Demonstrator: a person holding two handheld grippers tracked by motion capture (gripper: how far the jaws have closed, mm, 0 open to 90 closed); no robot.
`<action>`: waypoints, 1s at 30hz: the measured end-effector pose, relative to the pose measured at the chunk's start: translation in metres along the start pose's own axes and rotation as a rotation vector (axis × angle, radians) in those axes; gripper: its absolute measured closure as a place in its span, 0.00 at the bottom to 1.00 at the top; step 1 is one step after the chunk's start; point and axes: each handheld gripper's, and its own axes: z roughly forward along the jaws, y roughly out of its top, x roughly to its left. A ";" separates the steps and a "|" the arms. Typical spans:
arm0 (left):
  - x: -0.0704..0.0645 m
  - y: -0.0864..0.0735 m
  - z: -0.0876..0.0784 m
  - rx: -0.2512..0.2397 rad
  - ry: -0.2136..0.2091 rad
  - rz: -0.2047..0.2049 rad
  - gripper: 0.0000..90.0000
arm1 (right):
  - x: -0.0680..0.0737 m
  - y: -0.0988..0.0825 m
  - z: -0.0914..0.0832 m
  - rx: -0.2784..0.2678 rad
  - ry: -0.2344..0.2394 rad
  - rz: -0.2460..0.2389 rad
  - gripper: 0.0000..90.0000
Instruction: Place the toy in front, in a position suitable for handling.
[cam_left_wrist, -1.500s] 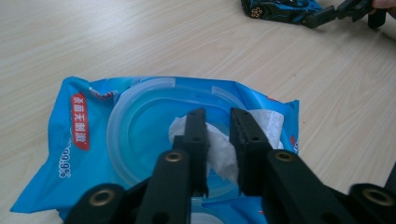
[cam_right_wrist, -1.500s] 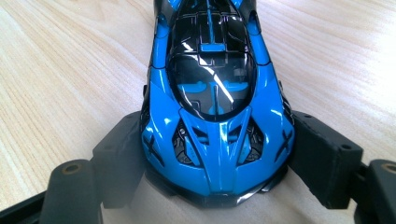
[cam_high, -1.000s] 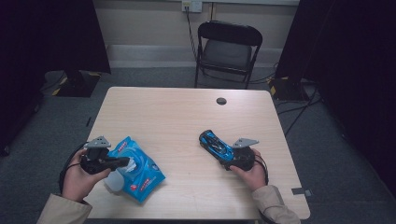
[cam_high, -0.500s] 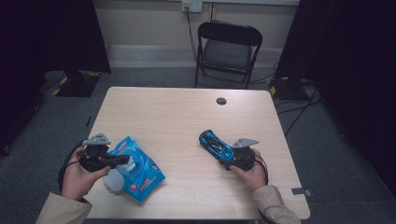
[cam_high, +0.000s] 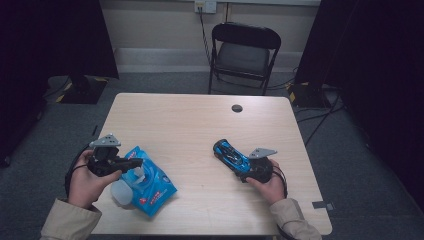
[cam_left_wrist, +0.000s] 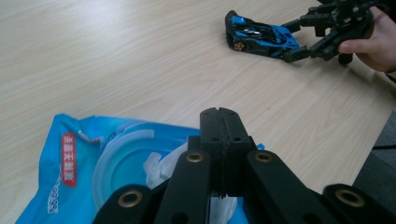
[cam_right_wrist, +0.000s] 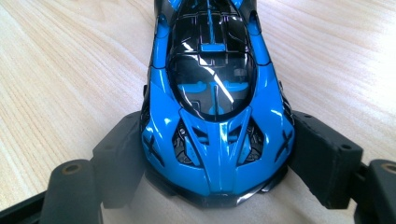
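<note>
Clamping blue toy car (cam_right_wrist: 215, 100), right gripper (cam_high: 248, 166); left gripper (cam_left_wrist: 219, 122) pressed together above wipes pack (cam_high: 150, 182).

You see a glossy blue and black plastic toy car (cam_right_wrist: 215, 107) with mirror-like highlights, held by matt black plastic jaws. Your pale, smooth wood-grain table (cam_high: 190, 125) has a dull sheen. The crinkly blue plastic wipes packet (cam_left_wrist: 93, 163) shines softly around white cloth-like tissue.

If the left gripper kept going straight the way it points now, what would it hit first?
Probably bare wooden table beyond the blue wet-wipe pack. The left gripper, shut, aims left of the blue toy car; depth is unclear.
</note>
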 end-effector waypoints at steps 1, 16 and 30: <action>-0.001 0.004 -0.001 -0.001 -0.007 0.000 1.00 | 0.000 0.000 0.000 0.000 0.000 0.000 0.27; -0.005 0.041 -0.006 0.005 -0.028 -0.013 1.00 | 0.000 0.000 0.000 0.000 0.000 0.000 0.27; -0.008 0.070 0.001 -0.003 -0.058 -0.014 1.00 | 0.000 0.000 0.000 0.000 0.000 0.000 0.27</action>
